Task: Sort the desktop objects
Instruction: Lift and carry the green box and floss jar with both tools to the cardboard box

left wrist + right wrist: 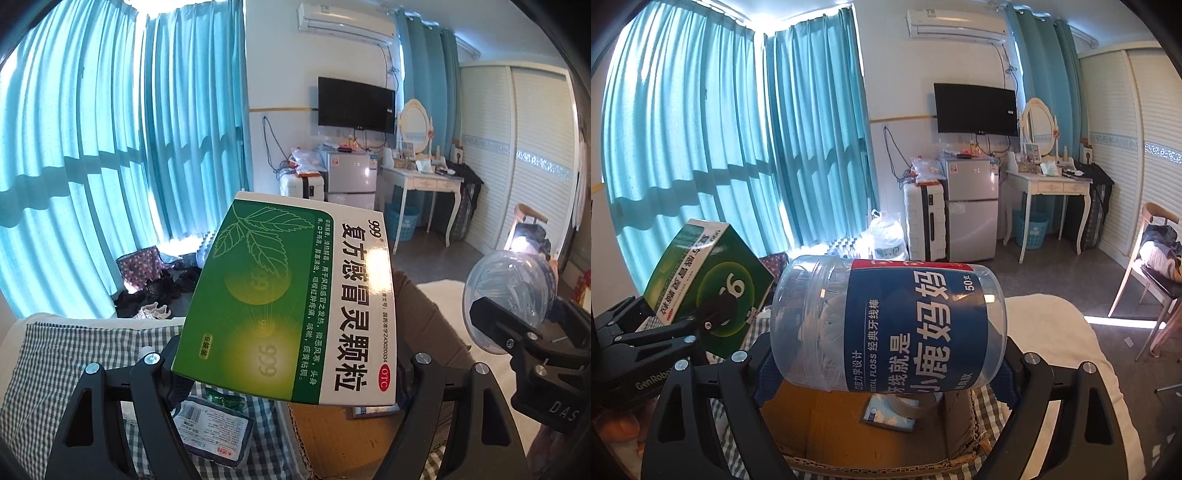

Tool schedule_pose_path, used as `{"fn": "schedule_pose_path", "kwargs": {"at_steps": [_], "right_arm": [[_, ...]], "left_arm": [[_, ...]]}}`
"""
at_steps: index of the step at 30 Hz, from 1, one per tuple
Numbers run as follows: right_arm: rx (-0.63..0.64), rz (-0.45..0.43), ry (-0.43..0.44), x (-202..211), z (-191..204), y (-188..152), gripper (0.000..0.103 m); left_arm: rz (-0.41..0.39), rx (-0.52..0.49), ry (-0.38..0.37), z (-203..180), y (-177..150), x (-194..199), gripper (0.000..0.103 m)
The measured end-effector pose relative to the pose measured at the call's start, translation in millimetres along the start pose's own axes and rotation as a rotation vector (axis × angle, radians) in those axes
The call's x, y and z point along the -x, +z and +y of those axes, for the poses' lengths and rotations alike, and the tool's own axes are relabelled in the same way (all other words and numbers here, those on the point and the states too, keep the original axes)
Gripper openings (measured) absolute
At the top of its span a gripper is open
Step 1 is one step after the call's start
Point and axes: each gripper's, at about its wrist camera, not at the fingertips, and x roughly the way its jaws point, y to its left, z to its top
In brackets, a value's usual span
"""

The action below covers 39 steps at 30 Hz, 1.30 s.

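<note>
My left gripper is clamped across the green medicine box, pads on both side edges, box lifted and tilted, printed face toward the camera. My right gripper is clamped end to end on the clear floss jar, which lies on its side with the blue label up. Landmark: the open cardboard box on the checked cloth. Both held items hang above it, medicine box over its left edge, jar over its middle. Inside the cardboard box: a tape roll resting on a small blue packet. Left of the cardboard box, on the cloth, lies a flat pouch.
</note>
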Motion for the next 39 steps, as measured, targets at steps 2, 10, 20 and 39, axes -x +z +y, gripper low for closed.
{"fn": "schedule_pose_path", "kwargs": {"at_steps": [2, 10, 20, 39], "right_arm": [[0.002, 0.019, -0.001, -5, -1, -3, 0.088], [-0.009, 0.115, -0.002, -35, -7, -17, 0.088], [-0.049, 0.24, -0.019, -67, -21, -37, 0.088], [0.005, 0.403, -0.033, -103, -14, -59, 0.088]], "left_arm": [[0.019, 0.003, -0.007, -3, -4, -8, 0.082], [0.084, -0.034, -0.02, -16, -14, -37, 0.082], [0.147, -0.124, -0.021, -37, -21, -81, 0.082], [0.256, -0.222, -0.109, -60, -7, -137, 0.08]]}}
